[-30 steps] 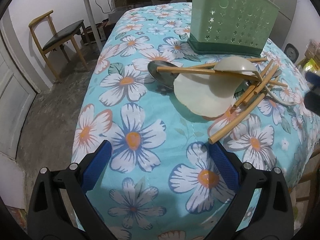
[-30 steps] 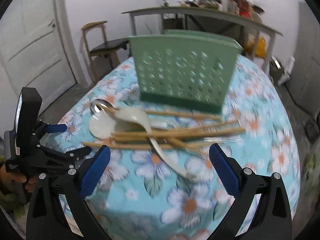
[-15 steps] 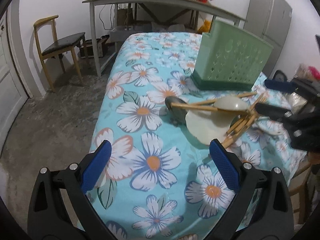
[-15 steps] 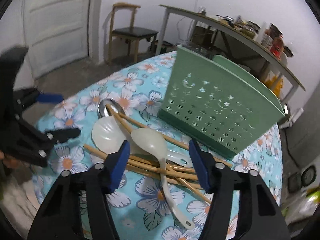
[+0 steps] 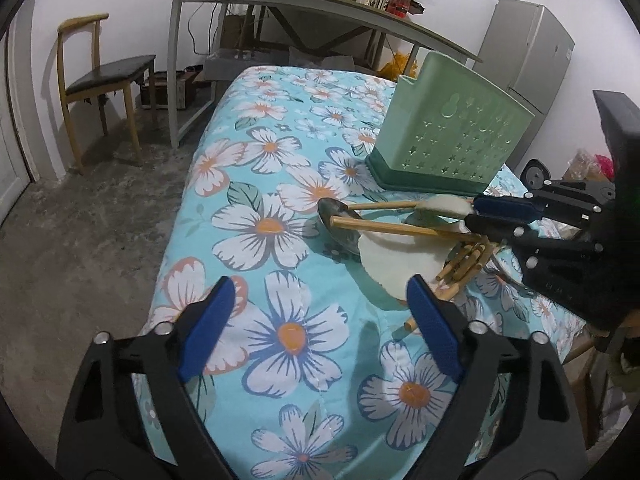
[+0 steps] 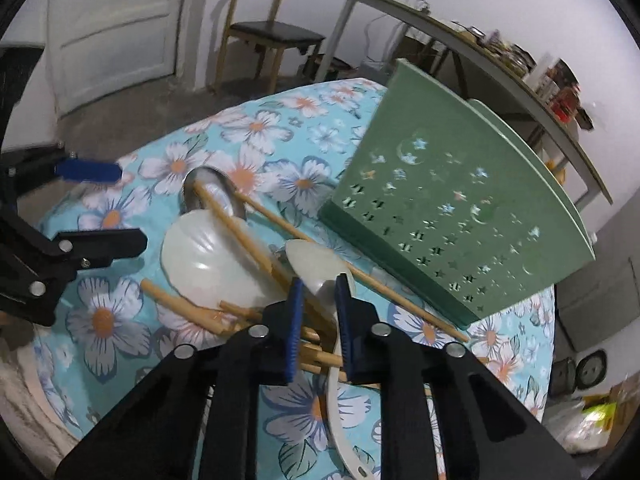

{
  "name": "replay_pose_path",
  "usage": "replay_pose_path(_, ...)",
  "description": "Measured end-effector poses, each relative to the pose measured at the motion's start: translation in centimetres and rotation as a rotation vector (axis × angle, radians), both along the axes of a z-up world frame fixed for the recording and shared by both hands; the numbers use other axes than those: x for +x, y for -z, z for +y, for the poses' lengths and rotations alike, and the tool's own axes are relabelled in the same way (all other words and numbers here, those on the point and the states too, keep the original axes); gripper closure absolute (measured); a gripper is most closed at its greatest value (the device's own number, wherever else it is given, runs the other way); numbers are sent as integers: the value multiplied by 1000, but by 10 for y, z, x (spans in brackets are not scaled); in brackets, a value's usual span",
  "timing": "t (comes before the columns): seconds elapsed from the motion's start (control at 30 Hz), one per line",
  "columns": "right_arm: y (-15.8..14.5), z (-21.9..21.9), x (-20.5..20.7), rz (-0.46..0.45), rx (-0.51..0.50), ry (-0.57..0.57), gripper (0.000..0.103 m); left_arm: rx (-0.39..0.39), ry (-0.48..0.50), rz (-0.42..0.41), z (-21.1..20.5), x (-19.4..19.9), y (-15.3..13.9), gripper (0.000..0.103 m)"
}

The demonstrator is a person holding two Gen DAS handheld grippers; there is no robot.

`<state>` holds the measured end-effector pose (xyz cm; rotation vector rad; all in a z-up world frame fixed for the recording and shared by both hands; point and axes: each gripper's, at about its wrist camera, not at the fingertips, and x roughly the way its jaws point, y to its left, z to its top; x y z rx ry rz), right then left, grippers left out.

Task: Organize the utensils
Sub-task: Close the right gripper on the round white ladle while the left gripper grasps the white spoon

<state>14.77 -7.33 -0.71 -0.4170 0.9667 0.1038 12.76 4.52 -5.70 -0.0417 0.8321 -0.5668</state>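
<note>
A pile of utensils lies on the flowered tablecloth (image 5: 288, 332) in front of the green utensil holder (image 5: 452, 136) (image 6: 452, 220). It holds a metal spoon (image 5: 340, 224) (image 6: 208, 188), a wide white paddle (image 5: 396, 260) (image 6: 204, 256), several wooden chopsticks (image 5: 400, 228) (image 6: 240, 232) and a white spoon (image 6: 316, 264). My right gripper (image 6: 319, 292) (image 5: 472, 213) points down into the pile. Its jaws are closing, with the pads pressing the white spoon's neck. My left gripper (image 5: 320, 292) (image 6: 116, 206) hovers over bare cloth left of the pile. Its jaws are closing but still wide, with nothing between them.
The table's left edge (image 5: 180, 220) drops to a concrete floor. A wooden chair (image 5: 104, 76) (image 6: 272, 36), a long grey table (image 5: 320, 4) with bottles and clutter, and a grey fridge (image 5: 532, 60) stand behind. A white door (image 6: 112, 28) is at the left.
My right gripper has dropped onto the pile and rolled, and its jaws have gone from wide to narrow around the white spoon. My left gripper has tilted up and drawn back a little.
</note>
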Motion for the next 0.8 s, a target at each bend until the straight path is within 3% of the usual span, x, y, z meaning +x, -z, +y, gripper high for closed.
replay_pose_path(0.2,-3,-13,10,-20,51,89,94,-34,28,32,-4,4,4,36)
replay_pose_path(0.4,3,-13,23,-28,35,119,94,-80,72,79,-13,6,6,46)
replay_pose_path(0.6,7,-11,31,-38,6,111,86,-119,90,134,-16,11,10,52)
replay_pose_path(0.8,0,-16,32,49,126,43,86,-140,92,167,-14,14,8,54)
